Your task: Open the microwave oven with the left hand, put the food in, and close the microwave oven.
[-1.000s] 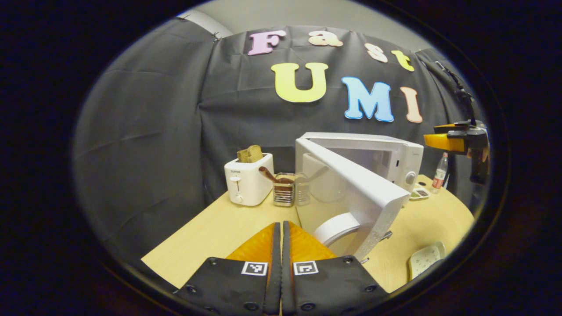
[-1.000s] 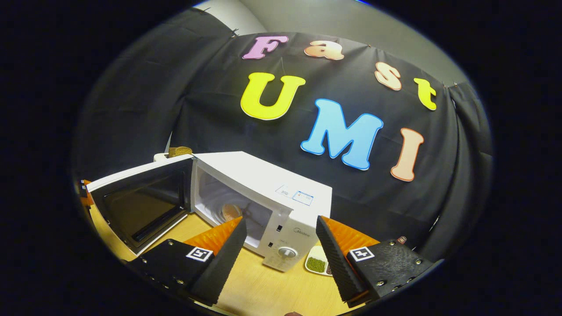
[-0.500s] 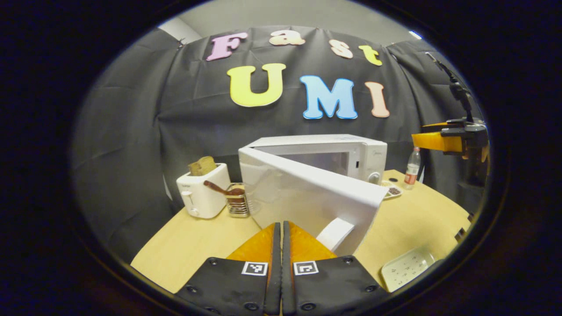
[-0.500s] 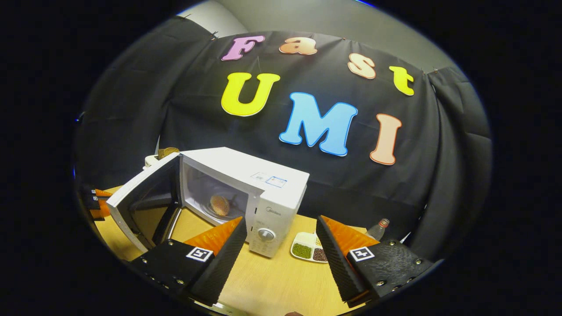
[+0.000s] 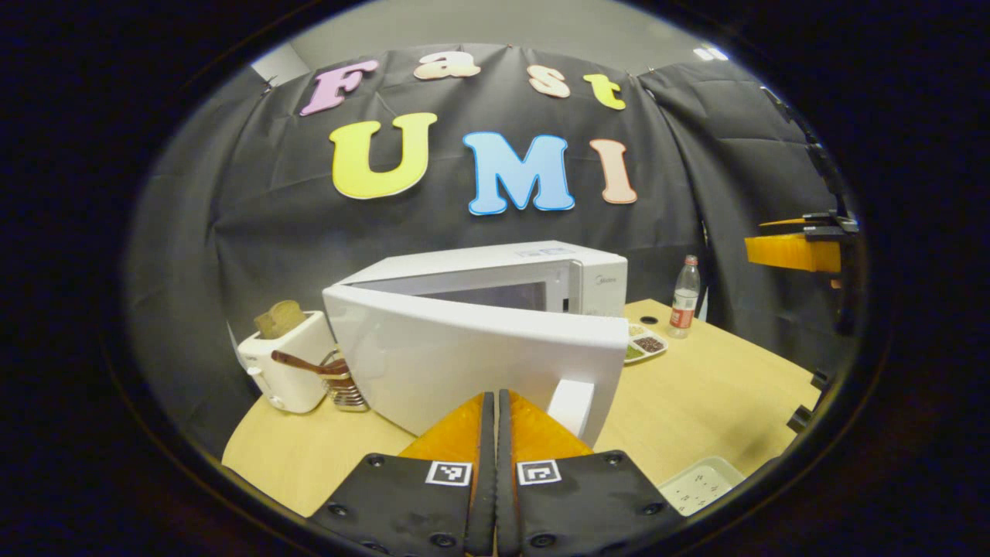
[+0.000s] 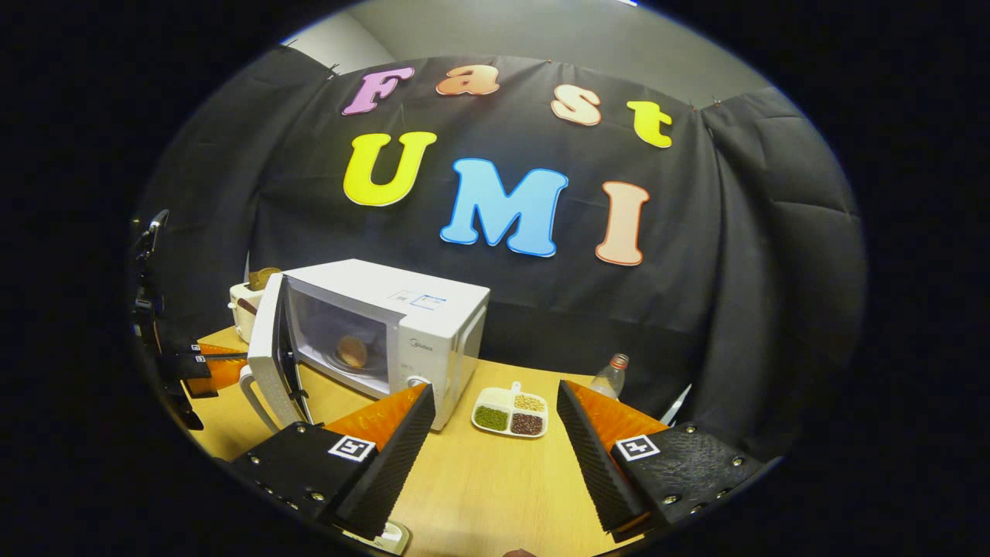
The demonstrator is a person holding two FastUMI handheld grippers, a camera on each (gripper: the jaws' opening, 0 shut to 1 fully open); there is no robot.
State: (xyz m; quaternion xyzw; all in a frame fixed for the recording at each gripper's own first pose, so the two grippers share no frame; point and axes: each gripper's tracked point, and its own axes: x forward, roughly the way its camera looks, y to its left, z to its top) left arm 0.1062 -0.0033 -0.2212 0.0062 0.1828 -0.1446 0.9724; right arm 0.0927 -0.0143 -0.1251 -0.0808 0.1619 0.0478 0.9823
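Standing on the table (image 6: 495, 495), the microwave (image 6: 402, 325) has its door (image 5: 472, 360) partly ajar, the food (image 6: 352, 352) lying inside on the turntable. The left gripper (image 5: 489, 406), jaws pressed together on nothing, points at the door's outer face beside the handle (image 5: 571, 404). The right gripper (image 6: 495, 433) hangs apart above the table, jaws wide, near a sectioned dish (image 6: 510, 411) and a bottle (image 6: 609, 377).
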